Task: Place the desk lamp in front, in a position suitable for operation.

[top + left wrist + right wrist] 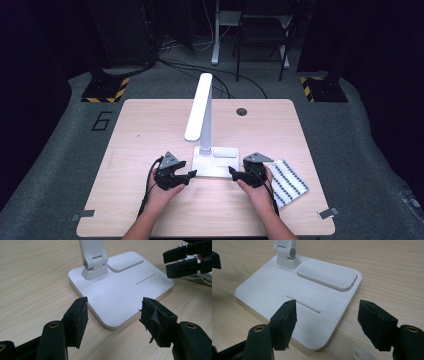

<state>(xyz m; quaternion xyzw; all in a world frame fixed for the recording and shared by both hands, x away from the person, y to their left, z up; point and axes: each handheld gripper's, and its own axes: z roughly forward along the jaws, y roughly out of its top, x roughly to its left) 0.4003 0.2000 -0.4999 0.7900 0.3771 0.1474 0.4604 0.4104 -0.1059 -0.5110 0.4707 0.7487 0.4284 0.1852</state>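
A white desk lamp stands mid-table on a flat base (pixel 212 165), its long head (pixel 199 106) tilted up and away. My left gripper (pixel 191 175) is at the base's front left corner. In the left gripper view it is open (pixel 113 307), and the base (pixel 120 287) has its corner between the jaws. My right gripper (pixel 233 173) is at the base's front right corner. It is open too (pixel 328 312), its jaws either side of the base (pixel 287 290) edge near the ribbed pad (pixel 328 273). Neither holds anything.
A white cloth with dark dots (pixel 290 182) lies just right of my right hand. The wooden table (pixel 150 120) has a cable hole (pixel 242 111) at the back. A white ring-like piece (pixel 362 355) lies under the right jaws. Beyond the table are grey floor and stands.
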